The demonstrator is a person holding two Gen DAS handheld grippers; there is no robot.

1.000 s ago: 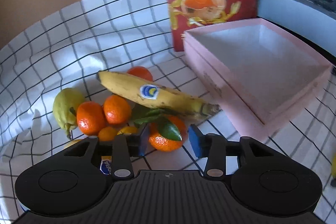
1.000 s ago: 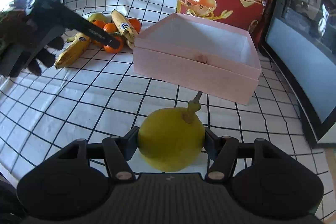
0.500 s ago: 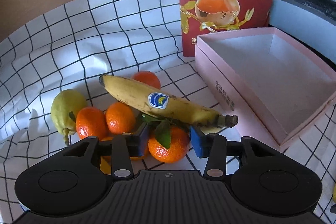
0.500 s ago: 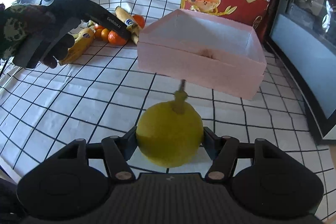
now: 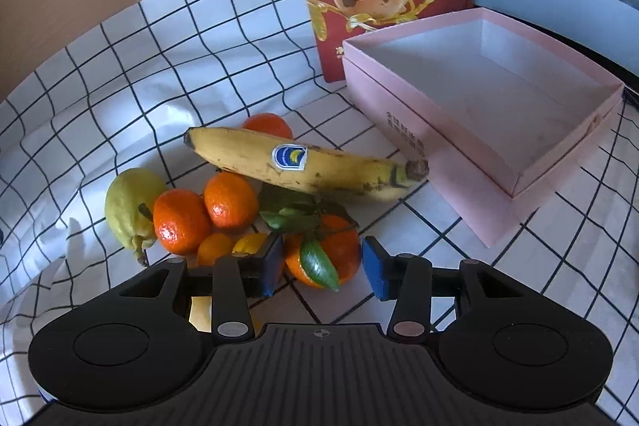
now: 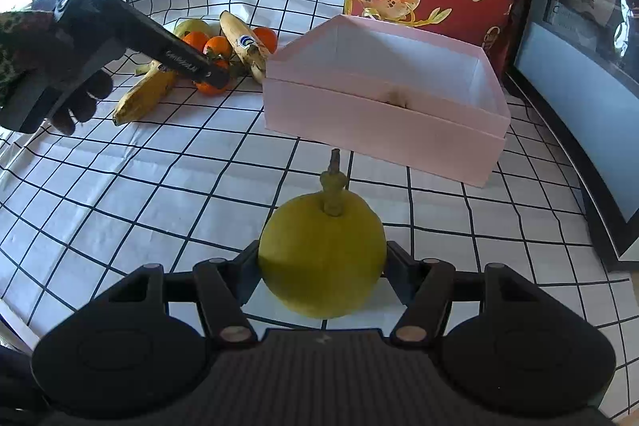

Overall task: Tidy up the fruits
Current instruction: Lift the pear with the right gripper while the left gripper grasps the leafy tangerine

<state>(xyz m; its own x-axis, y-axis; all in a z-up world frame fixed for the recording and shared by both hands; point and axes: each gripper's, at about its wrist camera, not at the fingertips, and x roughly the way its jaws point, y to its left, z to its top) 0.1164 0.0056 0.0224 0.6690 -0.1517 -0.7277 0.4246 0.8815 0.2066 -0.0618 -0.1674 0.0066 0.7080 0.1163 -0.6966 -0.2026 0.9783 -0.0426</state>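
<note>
**Two fruits in reach, neither yet in the box**

We see two risks. On the left, the leafy tangerine [image 5: 325, 252] sits at the lower centre of the frame, packed against the other tangerines [image 5: 203, 214] and just below the banana [image 5: 303, 166], which lies across the pile. If the left tongs [image 5: 322, 268] close off-centre, we think a pad may catch the leaf or the neighbouring fruit and roll the tangerine away, or nudge the banana off its perch. On the right, the yellow pear [image 6: 322, 258] is round and smooth, gripped only at its flanks; we judge it could slip or twist out while being carried over the wall of the pink box [image 6: 383, 114], which lies just beyond it at mid-frame and looks empty.

The left tongs stand about half open and have just been widening; the tangerine lies between the blue pads [image 5: 375, 272], with a visible gap on the right side, so nothing is gripped. The right tongs [image 6: 322, 276] are clenched on the pear, both fingers pressed to its sides, stem pointing away toward the box, above the checked cloth [image 6: 159, 186] on the worktop.
</note>
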